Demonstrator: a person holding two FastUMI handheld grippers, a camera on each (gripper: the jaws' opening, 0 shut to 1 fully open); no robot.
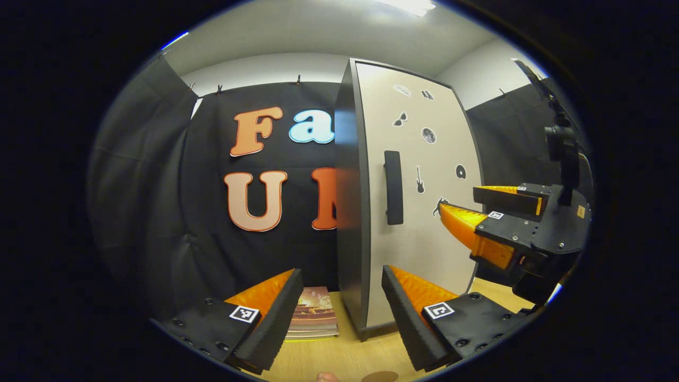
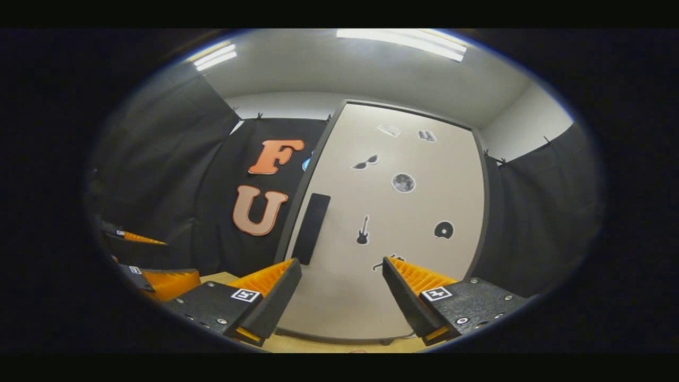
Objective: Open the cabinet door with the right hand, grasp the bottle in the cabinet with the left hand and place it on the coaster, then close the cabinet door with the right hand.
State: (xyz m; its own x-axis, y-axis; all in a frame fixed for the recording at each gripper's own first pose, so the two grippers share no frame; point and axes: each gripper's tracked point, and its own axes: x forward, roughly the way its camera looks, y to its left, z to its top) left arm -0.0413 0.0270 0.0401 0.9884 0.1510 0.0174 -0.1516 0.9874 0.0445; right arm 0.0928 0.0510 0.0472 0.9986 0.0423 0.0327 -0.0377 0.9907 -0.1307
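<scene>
Pale cabinet door (image 2: 392,223) shut, dark handle (image 2: 311,228) near its left edge. Right gripper (image 2: 342,268) spread wide, empty, close before door. Left gripper (image 1: 339,278) likewise wide, empty, above wooden table (image 1: 339,361), books (image 1: 315,318) beside cabinet.

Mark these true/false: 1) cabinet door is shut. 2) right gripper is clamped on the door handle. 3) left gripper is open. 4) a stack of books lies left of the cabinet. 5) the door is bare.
1) True: the cabinet door is shut.
2) False: the right gripper is open, short of the door handle.
3) True: the left gripper holds nothing.
4) True: the stack of books lies left of the cabinet.
5) False: stickers dot it.
</scene>
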